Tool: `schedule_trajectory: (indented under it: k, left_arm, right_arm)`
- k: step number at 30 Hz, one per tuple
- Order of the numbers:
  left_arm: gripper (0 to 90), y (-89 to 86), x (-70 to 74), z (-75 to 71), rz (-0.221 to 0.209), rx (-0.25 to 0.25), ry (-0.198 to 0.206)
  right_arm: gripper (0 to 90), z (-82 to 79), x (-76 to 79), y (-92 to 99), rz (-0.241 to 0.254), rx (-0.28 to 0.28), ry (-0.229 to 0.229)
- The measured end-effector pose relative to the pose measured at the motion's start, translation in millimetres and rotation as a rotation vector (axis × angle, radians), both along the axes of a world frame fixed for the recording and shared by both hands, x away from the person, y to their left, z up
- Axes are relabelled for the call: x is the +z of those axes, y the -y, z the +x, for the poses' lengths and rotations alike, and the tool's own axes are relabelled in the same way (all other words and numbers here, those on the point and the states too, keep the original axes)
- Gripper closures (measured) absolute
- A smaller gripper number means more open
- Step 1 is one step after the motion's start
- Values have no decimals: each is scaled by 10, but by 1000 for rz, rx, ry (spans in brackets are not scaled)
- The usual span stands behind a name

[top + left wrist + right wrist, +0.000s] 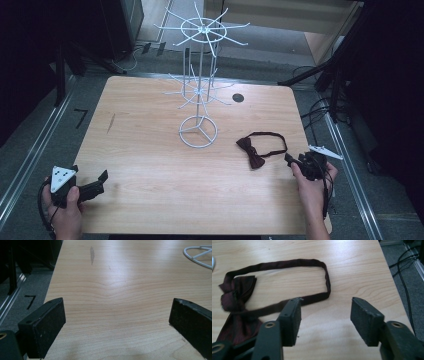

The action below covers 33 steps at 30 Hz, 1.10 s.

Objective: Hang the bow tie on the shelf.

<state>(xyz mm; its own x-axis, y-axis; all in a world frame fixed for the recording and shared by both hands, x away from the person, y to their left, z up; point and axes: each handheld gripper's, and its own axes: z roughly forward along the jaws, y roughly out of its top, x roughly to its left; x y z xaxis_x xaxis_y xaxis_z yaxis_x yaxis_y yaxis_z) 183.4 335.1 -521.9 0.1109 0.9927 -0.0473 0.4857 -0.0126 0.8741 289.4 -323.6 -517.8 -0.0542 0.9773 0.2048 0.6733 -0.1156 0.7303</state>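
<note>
A: Surface?
B: Light wood table (150, 150), rounded corners, dark smudge near its left side, small black round hole (238, 98) toward the far edge. Grey floor round it w/ metal rails; a black "7" mark (80, 118) on the floor at left. Room behind is dark, cables on the right.

A: What's on the table?
B: White wire rack (199, 85), ring base mid-table, two tiers of spokes. Dark red bow tie (251, 151) w/ its strap looped, right of the base, apart from it.

A: Anything cut off or unclear?
B: In the left gripper view just an arc of the rack's base at top right. In the right gripper view the bow's lower part sits behind the near jaw.

A: Hands?
B: Left gripper (98, 182) held low at the table's near-left corner, jaws spread wide over bare wood. Right gripper (325, 312) at the near right, jaws open, one right over the strap, pointing at the tie; contact I can't tell.
</note>
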Motion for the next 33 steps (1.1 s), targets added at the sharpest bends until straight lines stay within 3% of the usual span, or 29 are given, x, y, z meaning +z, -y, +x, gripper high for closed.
schedule_trajectory:
  k: [5, 17, 23, 24, 25, 26, 33]
  left_arm:
    - [13, -4, 0, 2, -5, 2, -2]
    - [13, -16, 2, 4, -13, -3, -9]
    - [13, -14, 1, 9, -15, -2, -11]
    - [13, -14, 0, 10, -16, 0, -12]
    - [13, -15, 1, 10, -16, -1, -13]
    - [13, -18, 1, 9, -15, -1, -14]
    - [13, -18, 0, 12, -21, 5, -14]
  right_arm:
    - [508, 230, 10, -29, -13, -13, -43]
    - [647, 541, -16, -102, -36, -48, -110]
    - [746, 638, -22, -127, -46, -36, -151]
    - [784, 662, -34, -142, -54, -38, -181]
    - [784, 662, -34, -142, -54, -38, -181]
    - [799, 695, -55, -161, -67, -30, -218]
    - [889, 727, -80, -172, -75, -22, -253]
